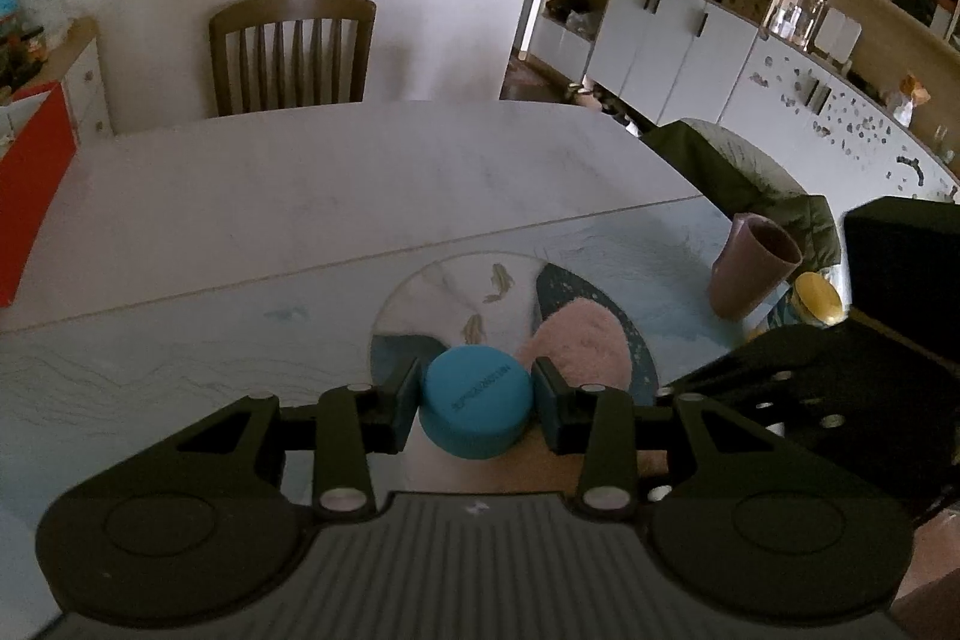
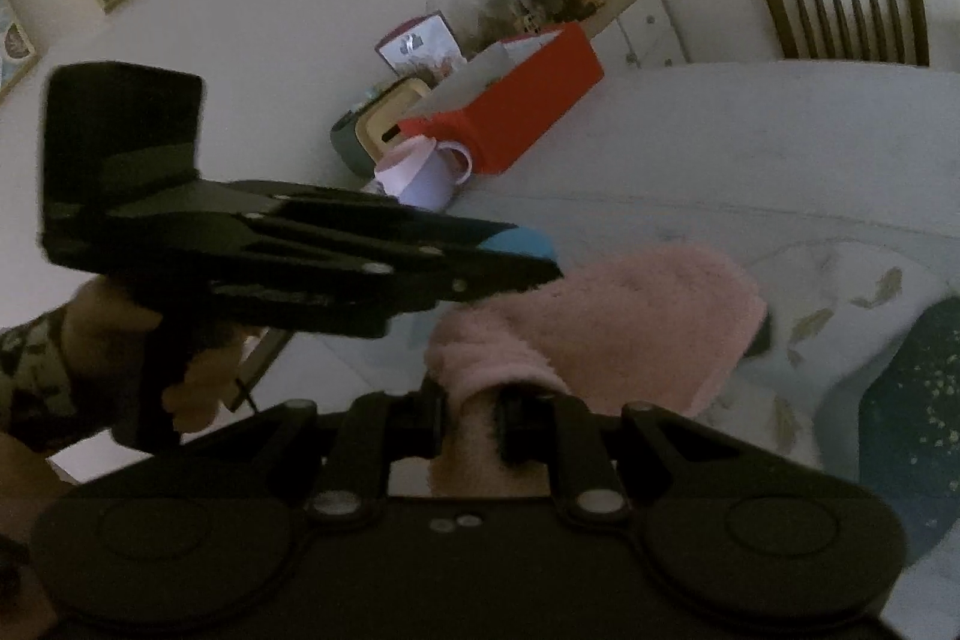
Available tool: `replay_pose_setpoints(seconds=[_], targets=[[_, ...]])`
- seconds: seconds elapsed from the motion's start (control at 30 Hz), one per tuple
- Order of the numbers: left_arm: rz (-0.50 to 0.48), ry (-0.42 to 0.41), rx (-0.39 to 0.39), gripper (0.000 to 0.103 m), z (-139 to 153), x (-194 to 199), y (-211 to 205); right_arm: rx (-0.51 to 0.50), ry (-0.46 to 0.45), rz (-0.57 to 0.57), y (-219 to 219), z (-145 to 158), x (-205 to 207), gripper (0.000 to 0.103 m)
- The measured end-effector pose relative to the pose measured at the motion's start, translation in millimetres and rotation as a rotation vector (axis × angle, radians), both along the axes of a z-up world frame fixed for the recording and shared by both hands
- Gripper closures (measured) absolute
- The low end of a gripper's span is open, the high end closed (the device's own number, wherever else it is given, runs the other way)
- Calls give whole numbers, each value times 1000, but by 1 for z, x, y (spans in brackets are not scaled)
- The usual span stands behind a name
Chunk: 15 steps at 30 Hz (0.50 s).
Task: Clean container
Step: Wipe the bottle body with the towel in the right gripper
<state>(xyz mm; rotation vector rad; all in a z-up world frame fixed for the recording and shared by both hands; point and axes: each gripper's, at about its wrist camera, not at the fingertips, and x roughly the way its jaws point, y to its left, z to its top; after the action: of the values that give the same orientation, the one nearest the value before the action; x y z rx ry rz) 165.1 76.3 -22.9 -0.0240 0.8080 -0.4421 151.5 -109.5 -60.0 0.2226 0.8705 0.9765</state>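
In the left wrist view my left gripper is shut on a round blue container, whose flat embossed end faces the camera, held above the patterned table mat. A fluffy pink cloth lies just right of it. In the right wrist view my right gripper is shut on the near end of the pink cloth, which spreads forward onto the mat. The left gripper comes in from the left with the blue container at its tip, just above the cloth's left edge. A hand holds its handle.
A brown cup and a yellow-lidded jar stand at the right of the mat. A pale mug, a red box and a small cream box sit at the table's far left. A wooden chair stands behind the table.
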Motion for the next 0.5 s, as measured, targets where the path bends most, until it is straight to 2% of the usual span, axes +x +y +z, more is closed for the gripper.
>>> replay_pose_setpoints(seconds=[0.27, 0.5], targets=[[17, 10, -13, 64, 3, 2, 2, -35, 32, 51, 12, -17, 10, 91], [20, 7, -18, 64, 2, 5, 5, -87, 134, 3, 7, -51, 16, 90]])
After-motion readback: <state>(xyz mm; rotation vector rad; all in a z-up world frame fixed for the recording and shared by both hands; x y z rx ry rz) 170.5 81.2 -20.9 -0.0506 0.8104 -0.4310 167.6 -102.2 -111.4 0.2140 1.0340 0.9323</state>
